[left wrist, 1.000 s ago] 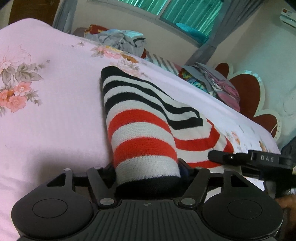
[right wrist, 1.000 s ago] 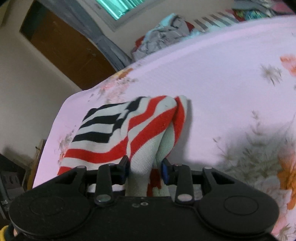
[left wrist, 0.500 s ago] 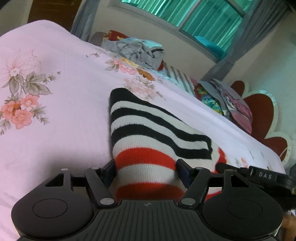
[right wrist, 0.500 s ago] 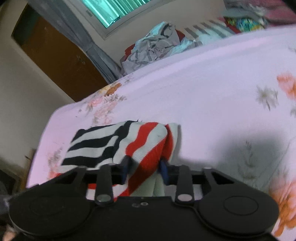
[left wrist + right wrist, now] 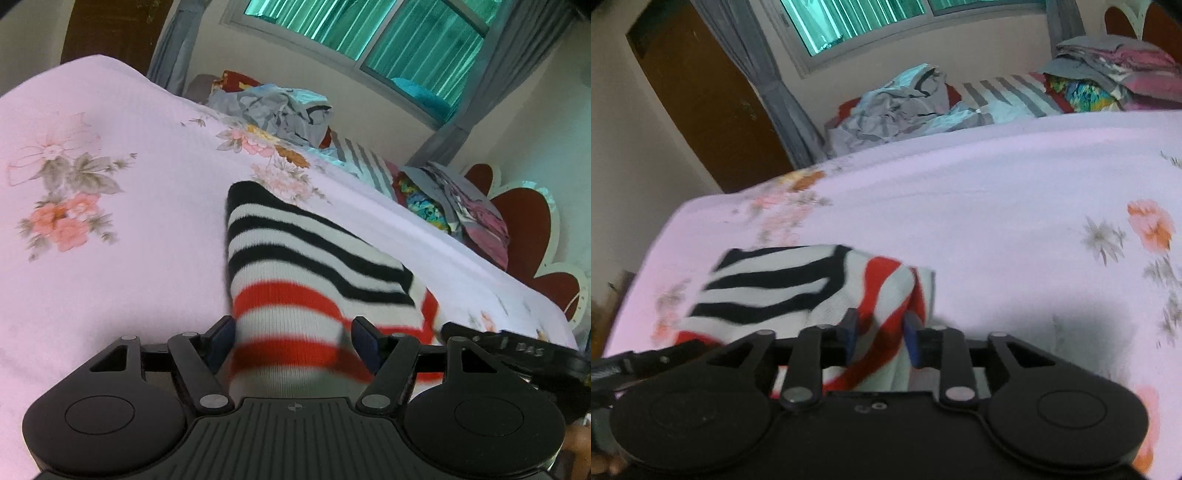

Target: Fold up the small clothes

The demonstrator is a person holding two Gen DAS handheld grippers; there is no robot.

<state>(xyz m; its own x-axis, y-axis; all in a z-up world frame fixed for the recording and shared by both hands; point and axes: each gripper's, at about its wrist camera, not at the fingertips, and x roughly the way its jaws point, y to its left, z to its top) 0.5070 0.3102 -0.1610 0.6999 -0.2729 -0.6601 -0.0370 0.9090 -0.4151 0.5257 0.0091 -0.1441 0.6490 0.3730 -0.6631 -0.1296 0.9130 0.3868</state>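
Pink floral bedsheet [image 5: 110,258]; striped garment [image 5: 295,280]

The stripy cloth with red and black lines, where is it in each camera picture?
Left wrist view: the stripy cloth fills the lower middle, running from the bedsheet down between the left tongs.
Right wrist view: the cloth sits lower left, one end between the right tongs.
Shared landmark: the crumpled grey clothes pile under the window.
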